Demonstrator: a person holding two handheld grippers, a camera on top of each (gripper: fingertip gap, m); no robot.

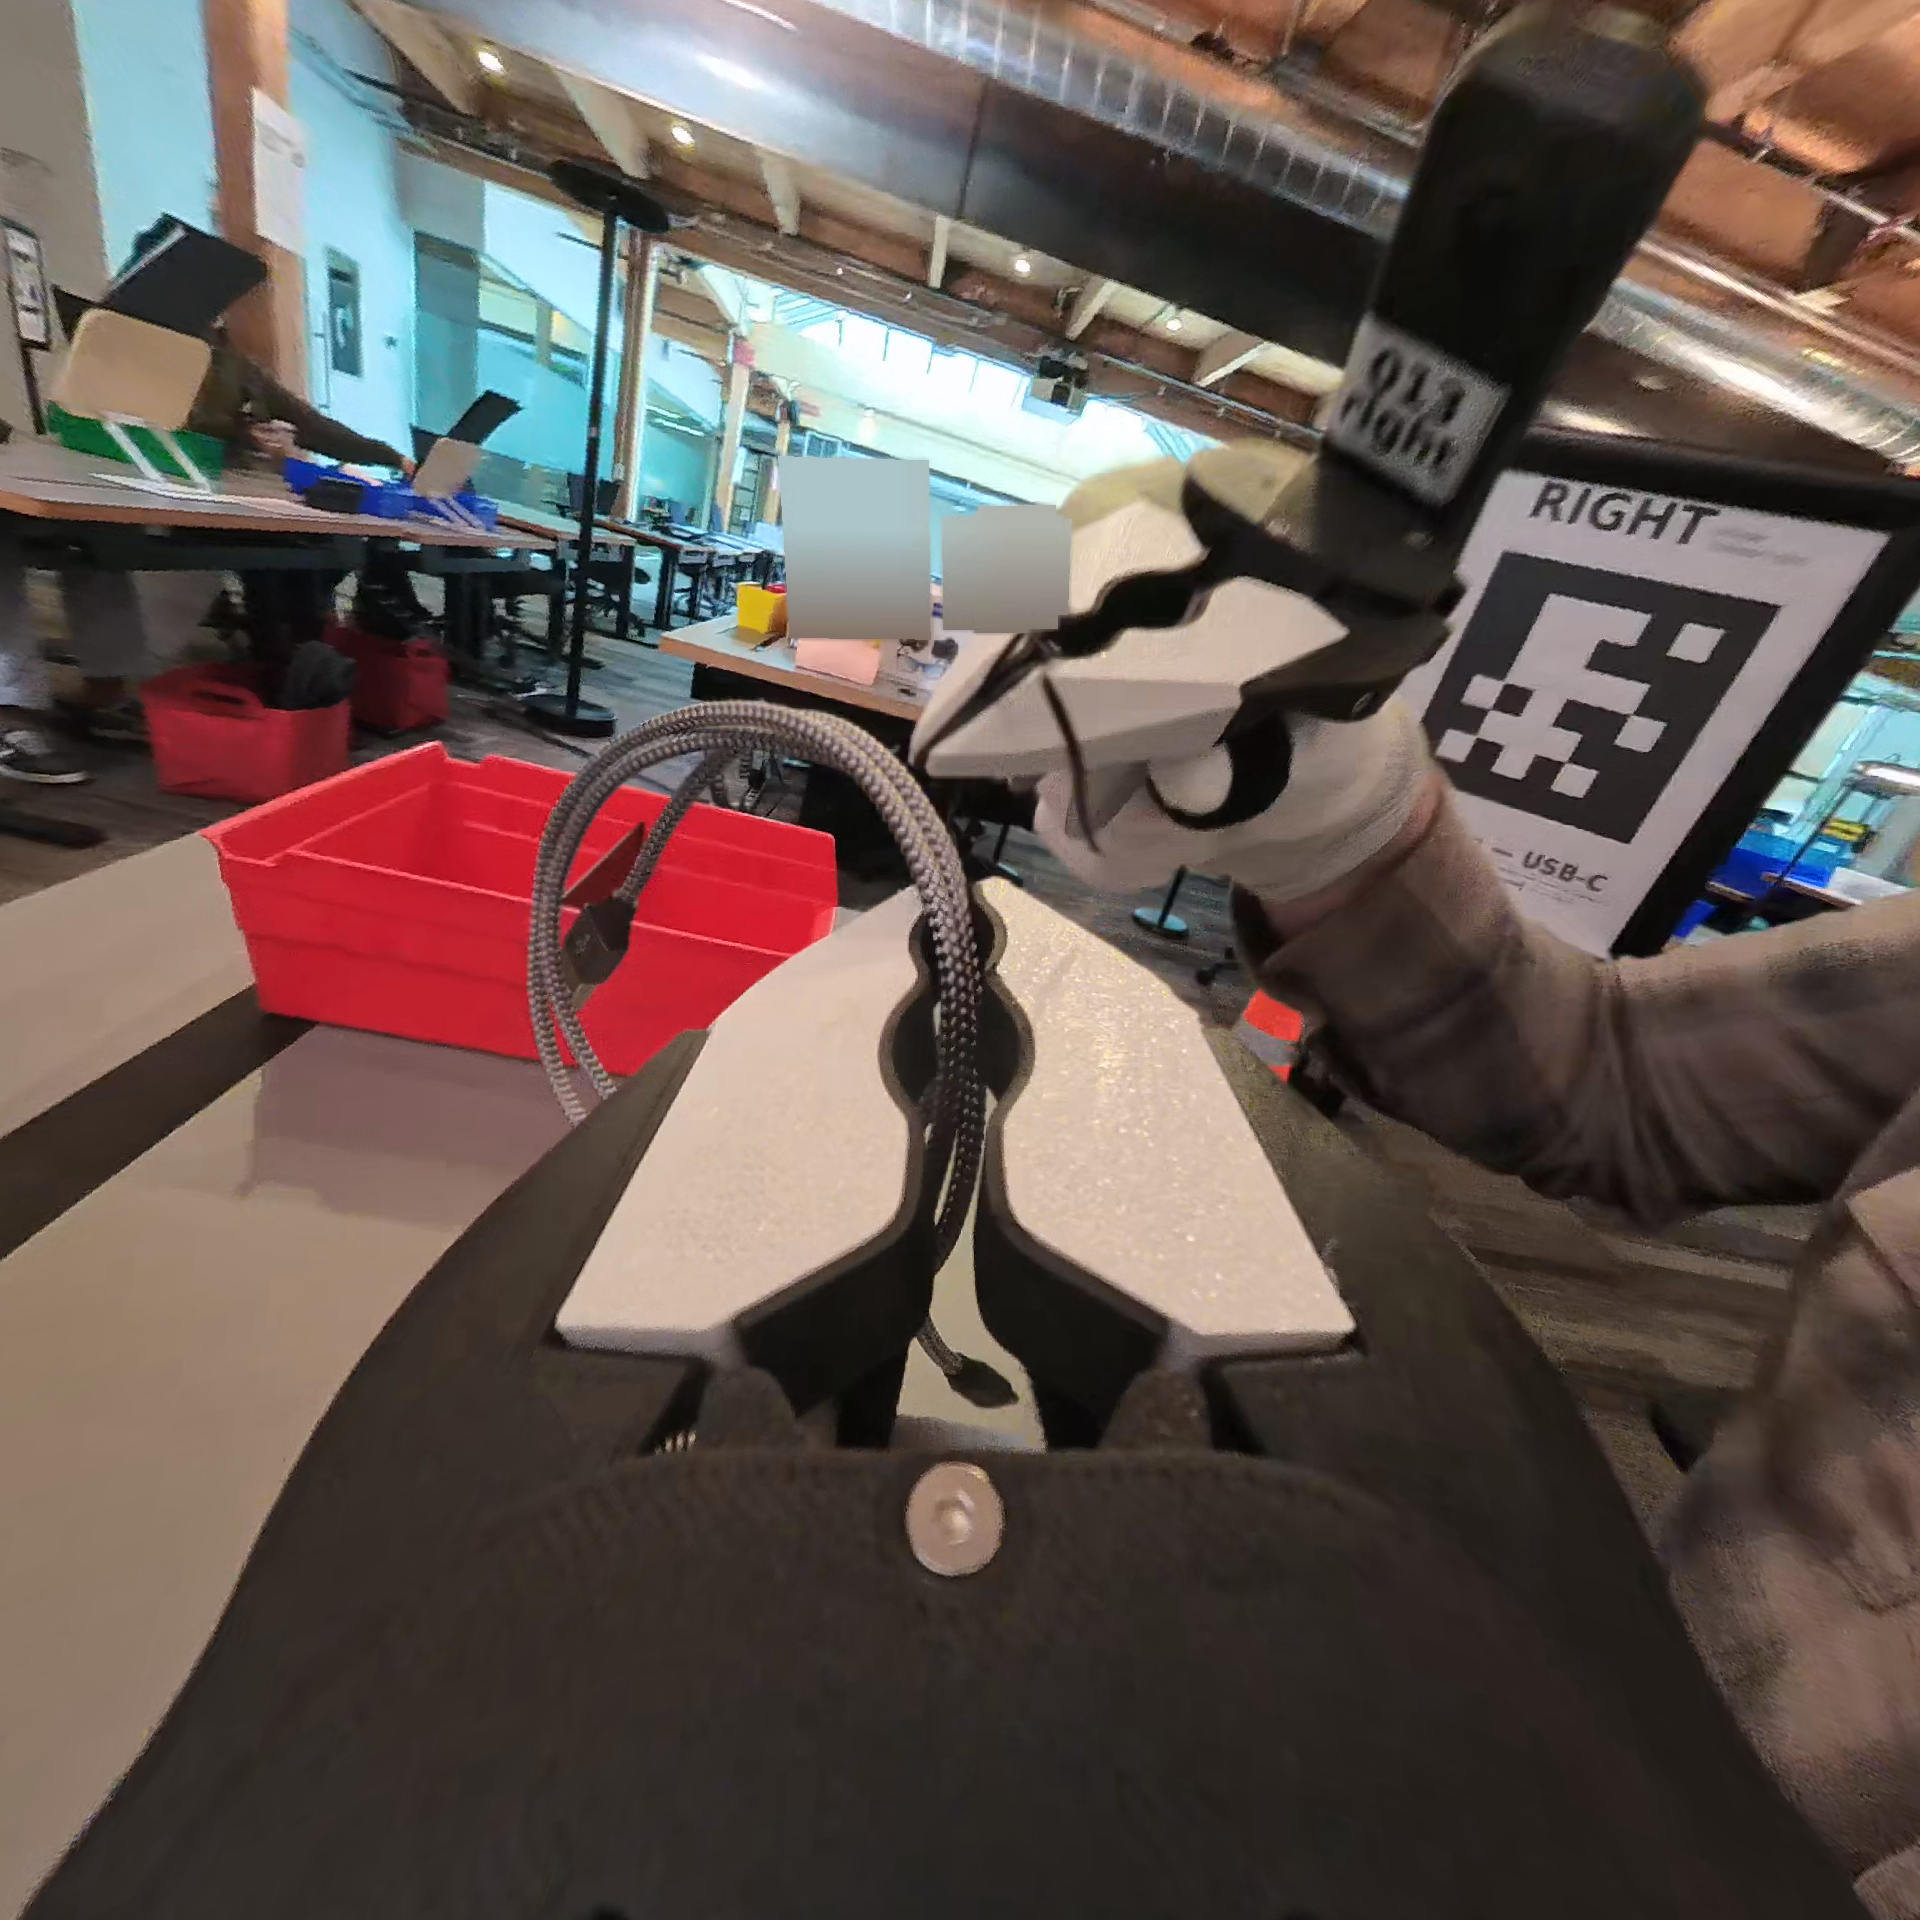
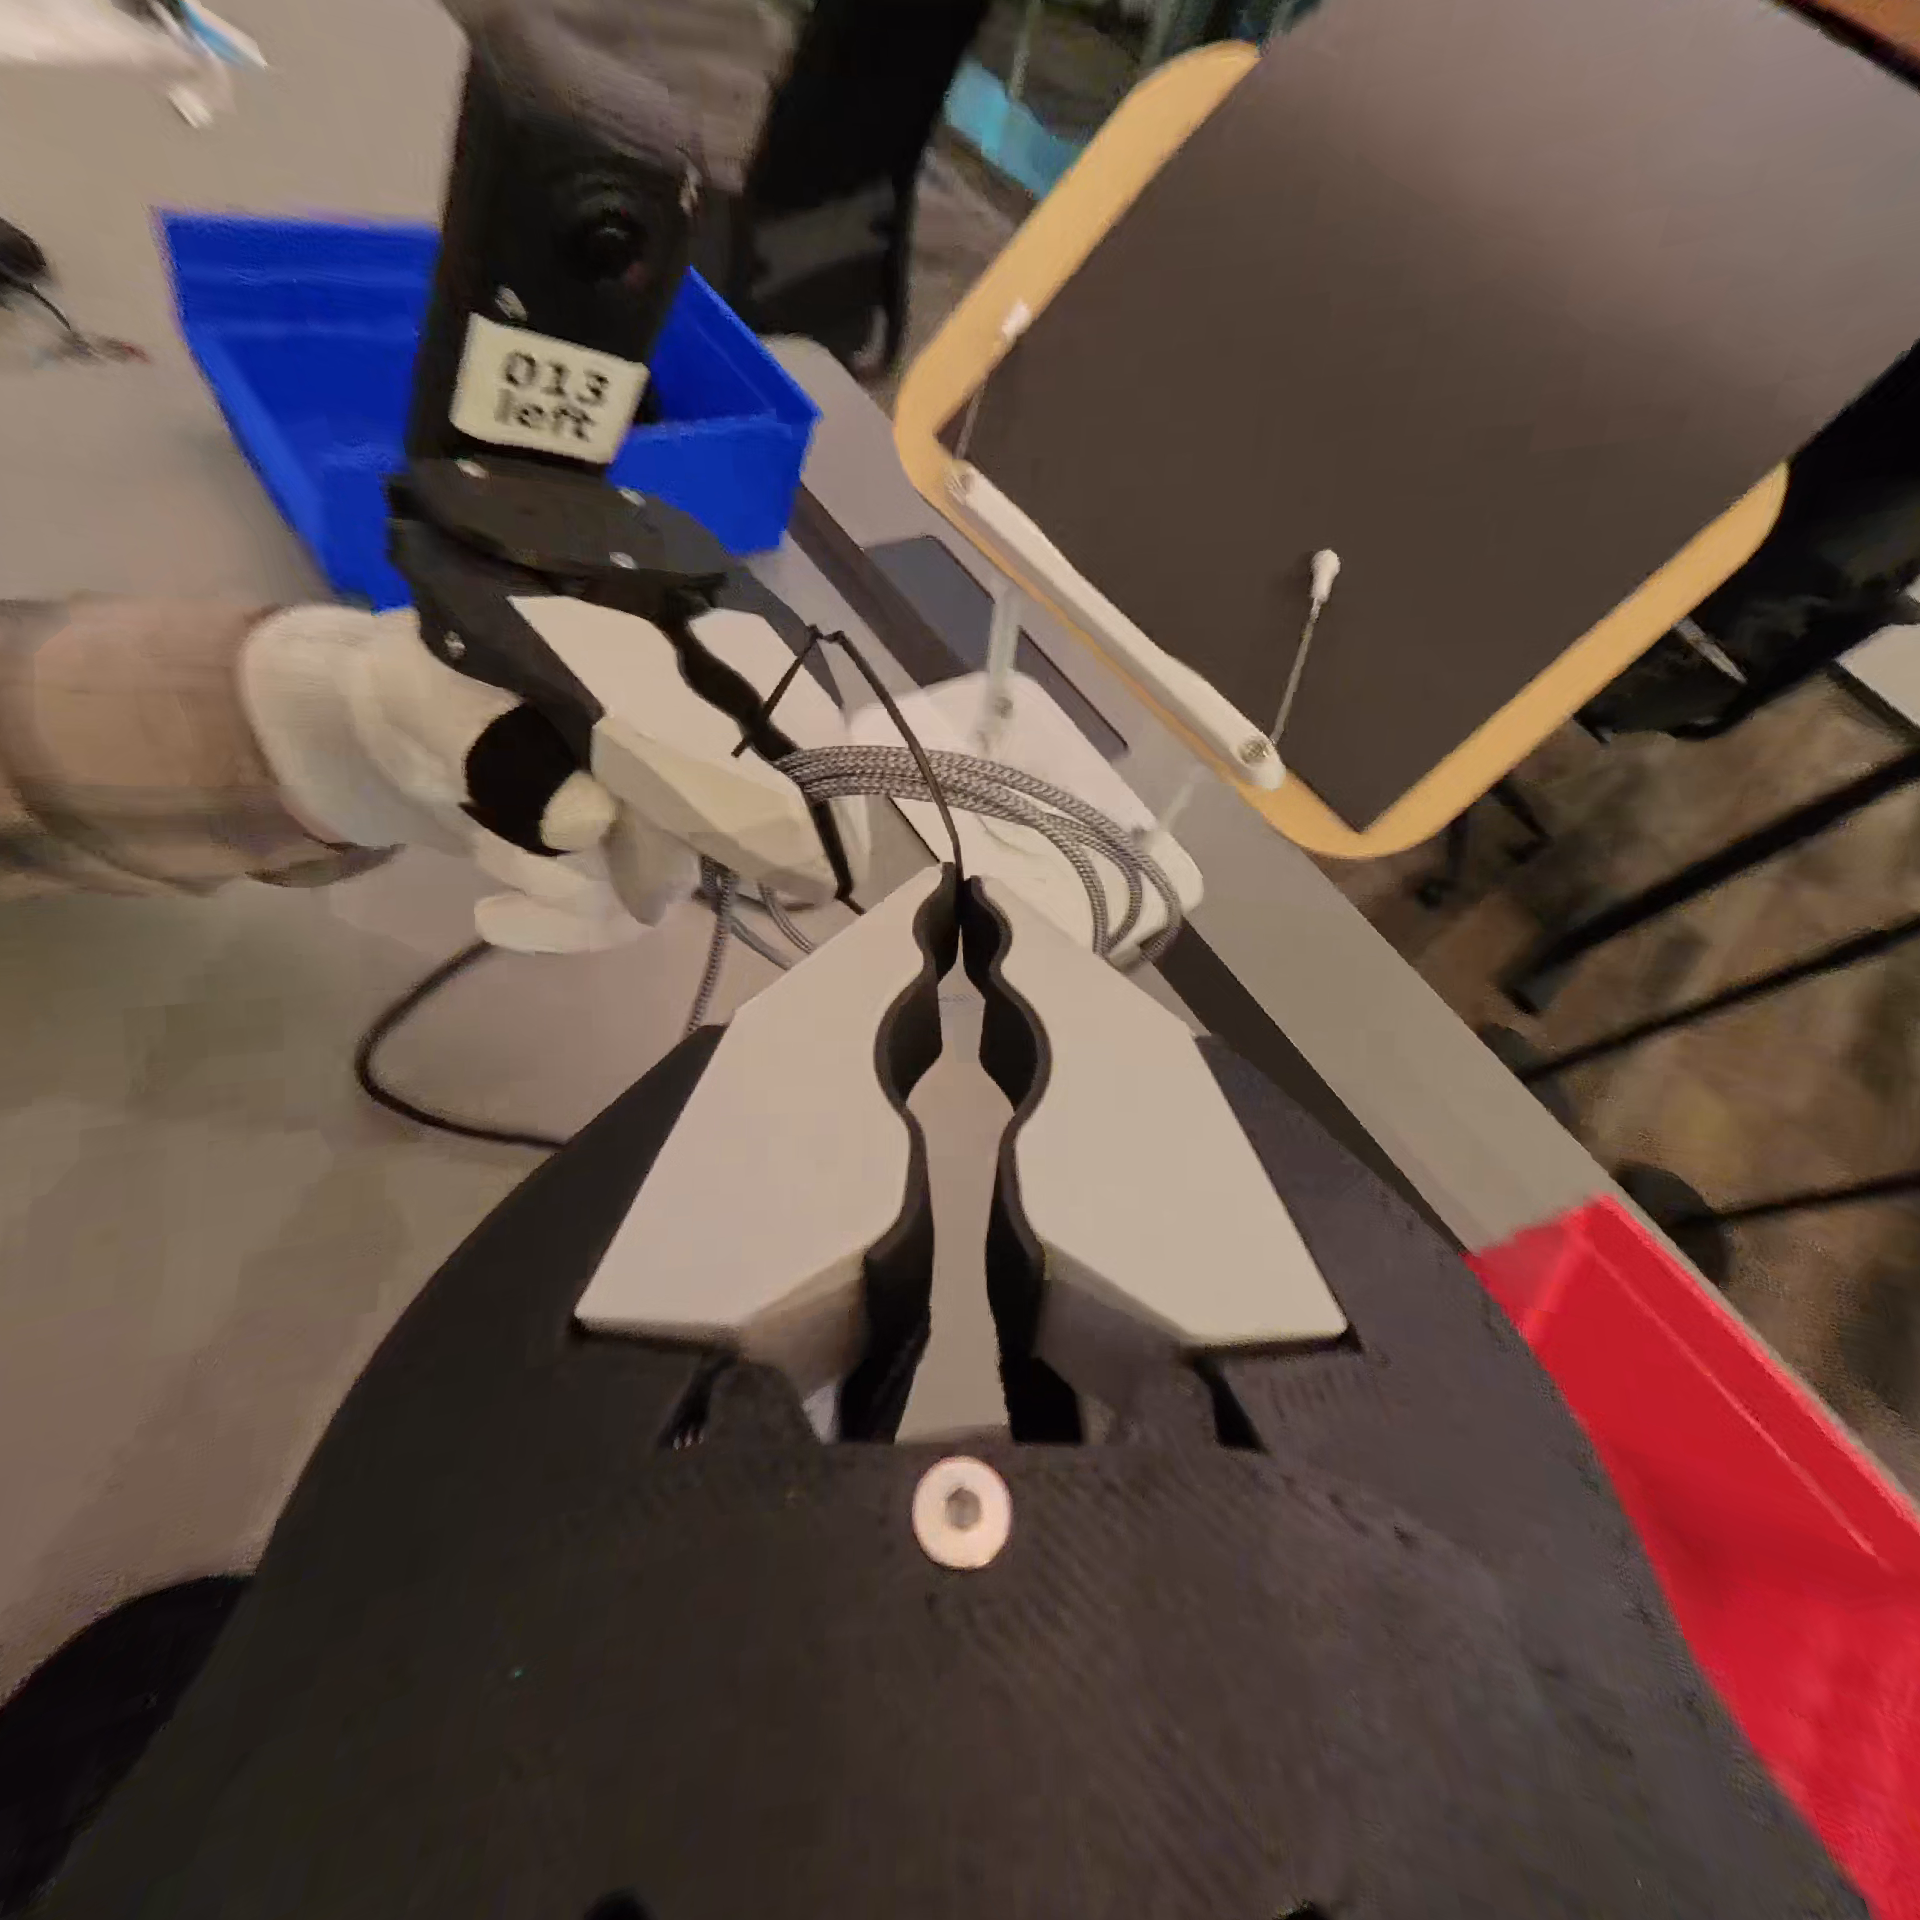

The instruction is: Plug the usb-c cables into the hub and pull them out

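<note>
1. While the left claw (image 1: 951, 914) has its jaws closed down on the looped bundle of braided cables (image 1: 727, 715), treat it as the anchor. The bundle runs through the wavy gap between its fingers and arches up and over ahead of its tips, so the grip should be firm and the wrist steady.
2. The right claw (image 2: 958, 883) is closed to its very tips. It appears to pinch the end of a thin black strand (image 2: 914, 748), which arcs from those tips across to the left claw's tips. I judge this to be a tie around the bundle.
3. Pull the strand along its own line, away from the left claw, and slowly. A sideways jerk could drag the whole bundle out of the jaws.
4. One plug (image 1: 603, 930) hangs ahead and to the left of the left claw's tips, in front of the red bin (image 1: 436, 894). Another plug end (image 1: 982, 1387) dangles behind the fingers, near the claw's base. Mind both so neither snags.
5. I cannot tell the hub with certainty. The cables trail to a white block (image 2: 1153, 862) just beyond the right claw's tips, which may be it.
6. Plugging seems not yet begun; free one cable first.
</note>
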